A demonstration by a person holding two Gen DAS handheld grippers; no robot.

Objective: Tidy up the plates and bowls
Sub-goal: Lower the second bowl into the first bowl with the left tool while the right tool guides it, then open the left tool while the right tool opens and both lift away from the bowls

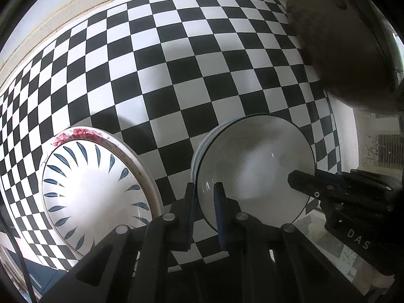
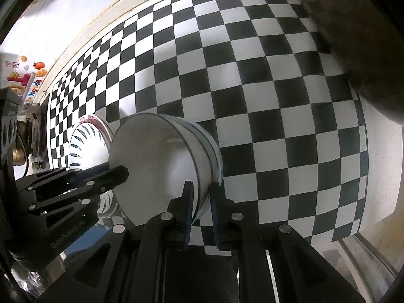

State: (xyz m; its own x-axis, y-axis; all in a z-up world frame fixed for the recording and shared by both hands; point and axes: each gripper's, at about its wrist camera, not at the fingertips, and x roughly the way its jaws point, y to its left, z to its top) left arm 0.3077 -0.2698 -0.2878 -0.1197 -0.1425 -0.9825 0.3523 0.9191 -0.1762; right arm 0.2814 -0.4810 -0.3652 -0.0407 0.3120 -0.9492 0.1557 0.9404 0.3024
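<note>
Bowls (image 1: 255, 166) in a nested white stack are seen on the checkered cloth (image 1: 176, 70), just beside a leaf-patterned plate (image 1: 93, 192) that rests on a pink-flowered plate (image 1: 80, 133). The stack's rim is clenched on one side between the pads of the left gripper (image 1: 205, 202). On the opposite side the rim is straddled by the right gripper (image 2: 202, 202), whose outer pad is seen standing slightly off the wall, so no firm grasp is shown there.
</note>
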